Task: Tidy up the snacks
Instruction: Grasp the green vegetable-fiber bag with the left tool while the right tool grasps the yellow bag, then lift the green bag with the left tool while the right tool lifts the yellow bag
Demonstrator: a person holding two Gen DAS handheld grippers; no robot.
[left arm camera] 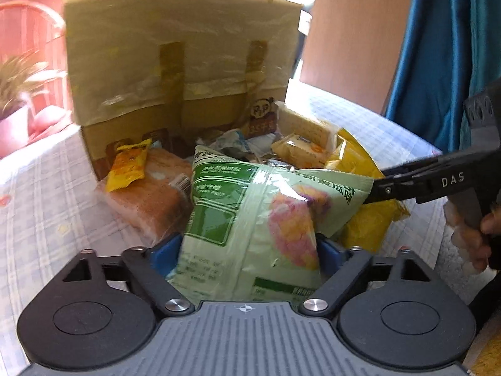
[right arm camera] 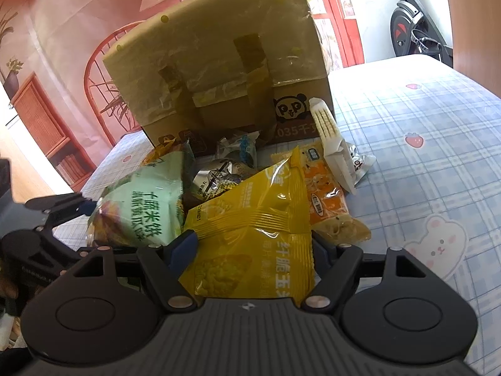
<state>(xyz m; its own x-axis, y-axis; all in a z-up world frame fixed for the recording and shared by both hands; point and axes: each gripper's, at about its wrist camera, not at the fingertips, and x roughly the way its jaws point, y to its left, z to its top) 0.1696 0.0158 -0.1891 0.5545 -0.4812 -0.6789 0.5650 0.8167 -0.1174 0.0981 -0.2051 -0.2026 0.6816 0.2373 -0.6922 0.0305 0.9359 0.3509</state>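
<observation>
A heap of packaged snacks lies on a table covered with a pale blue checked cloth (right arm camera: 407, 119) printed with strawberries and a white bear, piled against the front of a brown cardboard box (right arm camera: 219, 62) patched with shiny tape and bearing a panda logo. The left gripper (left arm camera: 249, 247) has its blue-padded fingers on either side of a puffy pale green rice-cracker bag (left arm camera: 250, 213), the pads pressing the bag's sides, so the bag is grasped near its lower end. The right gripper (right arm camera: 255, 247) is likewise closed on a glossy yellow corn-chip bag (right arm camera: 250, 225), its pads touching both edges of the pack. The two bags sit side by side, the green one to the left of the yellow. Behind them in the pile are a small bright yellow sachet (left arm camera: 128, 164) resting on a clear-wrapped brown loaf of bread (left arm camera: 153, 194), a long white pack of wafer biscuits (right arm camera: 332, 144) leaning against the box's right corner, an orange snack packet (right arm camera: 325, 200) and several small silver and blue wrapped pieces (right arm camera: 235, 153). A person's hand (left arm camera: 469, 232) grips the right tool's handle.
</observation>
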